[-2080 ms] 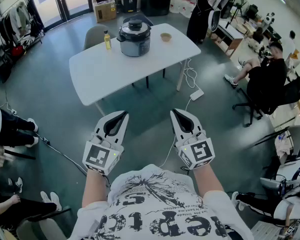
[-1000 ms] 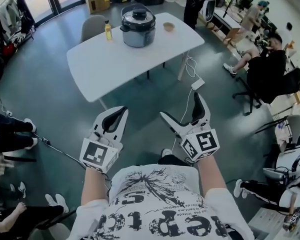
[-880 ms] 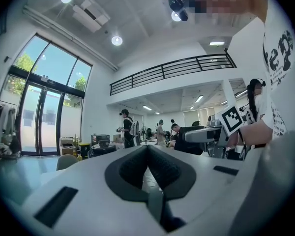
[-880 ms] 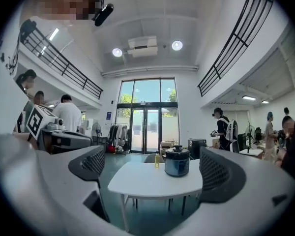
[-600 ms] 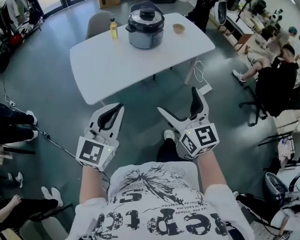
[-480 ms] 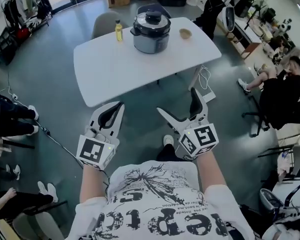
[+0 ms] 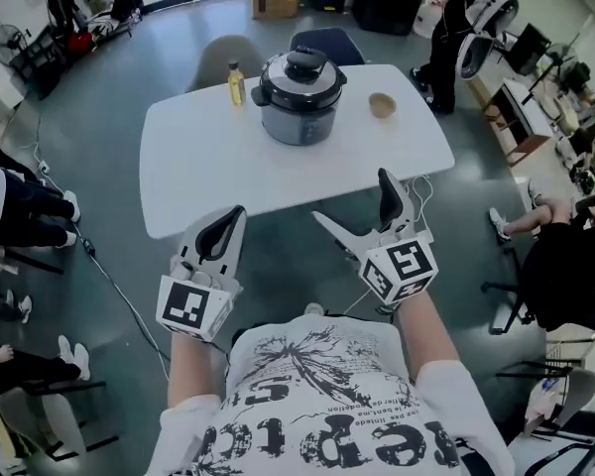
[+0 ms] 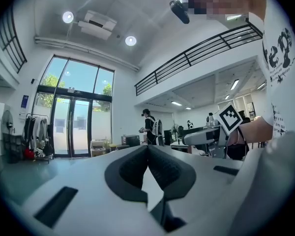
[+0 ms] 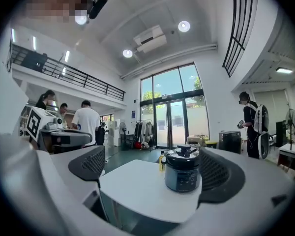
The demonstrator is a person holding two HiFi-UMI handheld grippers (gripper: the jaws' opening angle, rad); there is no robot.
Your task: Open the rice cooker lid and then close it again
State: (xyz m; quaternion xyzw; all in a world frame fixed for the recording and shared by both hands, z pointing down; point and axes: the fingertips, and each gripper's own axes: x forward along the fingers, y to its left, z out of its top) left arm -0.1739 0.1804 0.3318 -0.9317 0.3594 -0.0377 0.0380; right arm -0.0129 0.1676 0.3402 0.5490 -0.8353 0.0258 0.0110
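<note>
A grey rice cooker (image 7: 299, 97) with its black-knobbed lid down stands at the far middle of a white table (image 7: 208, 167). Both grippers hang in the air short of the table's near edge, well apart from the cooker. My left gripper (image 7: 236, 216) is shut, its pads (image 8: 160, 168) pressed together with nothing between them. My right gripper (image 7: 355, 202) stands open and rolled sideways. In the right gripper view the cooker (image 9: 182, 174) shows far off between the spread pads (image 9: 91, 163), with the table (image 9: 137, 191) in front of it.
A yellow bottle (image 7: 237, 83) stands left of the cooker and a small bowl (image 7: 382, 104) right of it. Two chairs (image 7: 225, 55) sit behind the table. A cable (image 7: 109, 286) runs over the floor at left. People's legs (image 7: 20, 211) are at left and a person (image 7: 456, 18) stands at back right.
The table and cooker have come nearer as the person walked towards them. The right gripper opened and rolled sideways early on. The left gripper stayed shut.
</note>
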